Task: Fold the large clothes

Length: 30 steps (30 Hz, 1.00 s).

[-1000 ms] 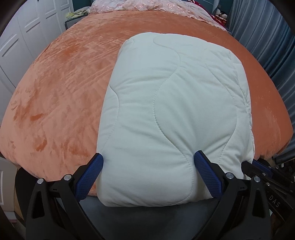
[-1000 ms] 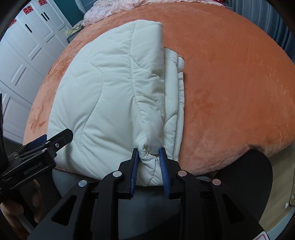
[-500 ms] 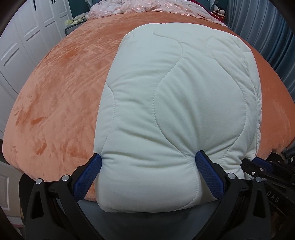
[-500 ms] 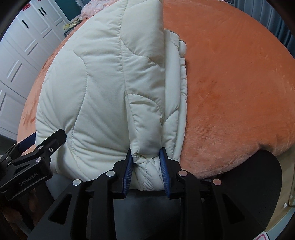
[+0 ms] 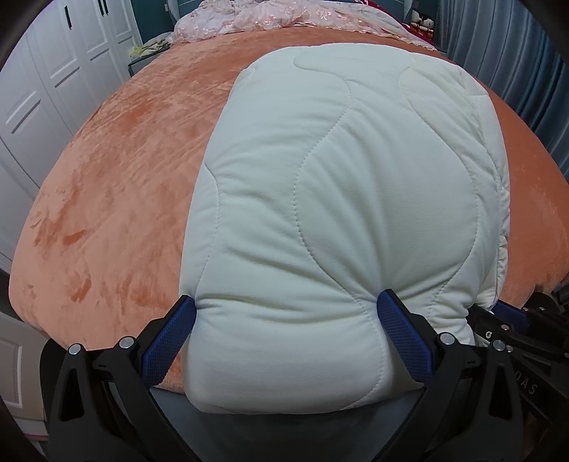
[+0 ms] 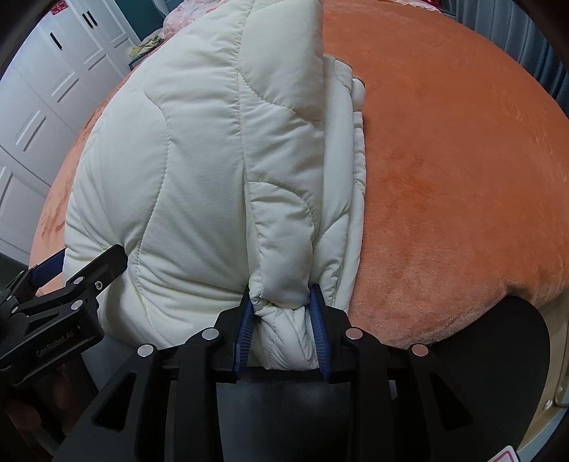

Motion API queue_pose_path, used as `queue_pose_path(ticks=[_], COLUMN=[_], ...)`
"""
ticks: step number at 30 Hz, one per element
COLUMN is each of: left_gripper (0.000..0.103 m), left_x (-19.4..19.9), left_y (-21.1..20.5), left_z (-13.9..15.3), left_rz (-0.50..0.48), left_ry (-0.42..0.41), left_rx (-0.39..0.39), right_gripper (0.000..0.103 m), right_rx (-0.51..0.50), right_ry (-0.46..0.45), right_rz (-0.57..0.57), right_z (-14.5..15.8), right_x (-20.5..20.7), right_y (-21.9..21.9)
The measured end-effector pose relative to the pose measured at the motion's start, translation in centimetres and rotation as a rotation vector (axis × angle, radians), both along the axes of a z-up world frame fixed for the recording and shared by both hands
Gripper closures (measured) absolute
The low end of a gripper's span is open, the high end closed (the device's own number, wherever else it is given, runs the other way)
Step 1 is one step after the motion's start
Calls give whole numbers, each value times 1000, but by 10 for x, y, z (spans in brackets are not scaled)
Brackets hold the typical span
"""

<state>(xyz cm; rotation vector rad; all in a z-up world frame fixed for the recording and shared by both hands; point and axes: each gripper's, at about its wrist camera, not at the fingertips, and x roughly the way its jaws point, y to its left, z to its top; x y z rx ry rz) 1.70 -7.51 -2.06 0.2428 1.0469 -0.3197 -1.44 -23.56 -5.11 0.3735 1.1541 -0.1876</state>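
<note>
The folded white quilted garment lies on the orange bedspread, its near end overhanging the bedspread's near edge, where the left gripper, jaws wide, clamps its thick corner and the right gripper, jaws narrow, pinches a bunched fold.

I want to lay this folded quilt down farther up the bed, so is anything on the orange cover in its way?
Nothing visible nearby. Both the left gripper and right gripper grip the white quilt at its near edge, and the orange cover around it is bare. Only the pink bedding lies at the far end.
</note>
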Motion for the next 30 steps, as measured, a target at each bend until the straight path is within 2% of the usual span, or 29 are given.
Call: queue_pose_path(ticks=[5,9,12,15,18,19,24,25,28,30], left_gripper=[5,5,5,5,5,5,5,5,5,5], left_x=[-3,1,10,26,52,61,99,103,112,113], left_y=[-1,0,8,19,25,26,28,27,24,20], left_z=[1,8,25,47,59,59,44,38,23,19], left_rz=[2,3,20,47,72,84,147,154,169,186], left_ry=[-8,42,85,53,55,70,161,183,237,226], left_rx=[4,-1,-67,-131,-170,-182,-256,-262,-316,-315], right_gripper=[75,73,71,63,62,59,52,49,48,46], right_rx=[0,18,19,31,98,125,264,285,375,424], right_ry=[-16,-38,-26,-38,-108,-134,-206,-195,-138,-108], right_rz=[0,0,-1,-22,-60,-86,-257,-283,-318,-330], right_z=[1,2,12,32,53,58,63,58,34,20], right_x=[-3,-11,-17,-20,-21,-19,-3,1,18,24], right_y=[0,-3,-6,-12,-27,-35,-79,-85,-94,-97])
